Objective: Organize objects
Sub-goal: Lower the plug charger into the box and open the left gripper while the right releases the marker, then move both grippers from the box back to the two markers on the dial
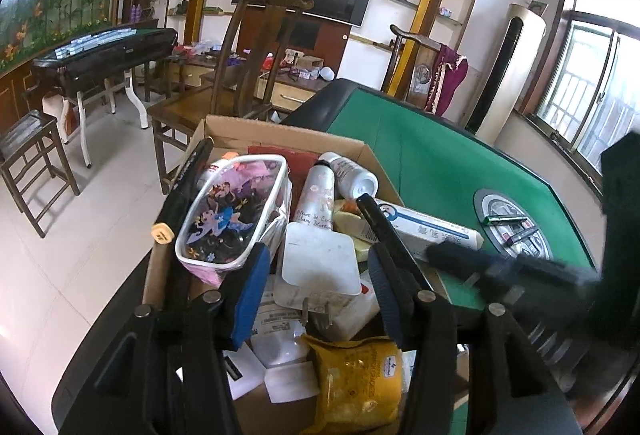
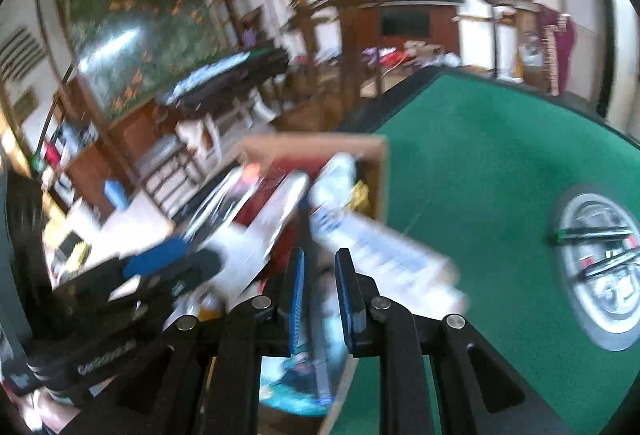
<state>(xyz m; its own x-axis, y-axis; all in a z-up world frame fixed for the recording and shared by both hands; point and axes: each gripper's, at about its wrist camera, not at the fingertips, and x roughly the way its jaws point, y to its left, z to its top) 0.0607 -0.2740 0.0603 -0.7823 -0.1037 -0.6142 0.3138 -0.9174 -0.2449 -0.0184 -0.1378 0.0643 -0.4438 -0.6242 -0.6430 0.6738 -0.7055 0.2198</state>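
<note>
- Green felt table (image 1: 440, 159), black rim; a round metal disc (image 1: 510, 225) sits in its middle w/ two dark pens lying across it.
- Cardboard box (image 1: 288, 135) at the table's near-left edge, open top, crammed full.
- In the box: flat cartoon-print zip pouch (image 1: 232, 215) on the left, long axis running away from the viewer, tilted up on other stuff.
- Long white carton w/ blue print (image 1: 424, 227) on the right side, long axis slanting across the box rim, its far end sticking out over the felt.
- White square container (image 1: 320, 263) mid-box, flat side up.
- Silver spray bottle (image 1: 318, 195) lying down, cap end pointing to the far wall of the box; a white bottle (image 1: 354, 175) beside it, angled.
- Yellow packet (image 1: 360, 379) at the near end, crumpled, label up.
- Black marker (image 1: 180, 195) w/ orange cap along the left wall, cap end nearest.
- Left gripper (image 1: 316, 275) over the box, tongs spread approx. halfway, white container between the pads; can't tell if they touch it.
- Right gripper (image 2: 320, 267) over the box's right edge, view blurred; tongs close together w/ a narrow gap, nothing pinched as far as I can see.
</note>
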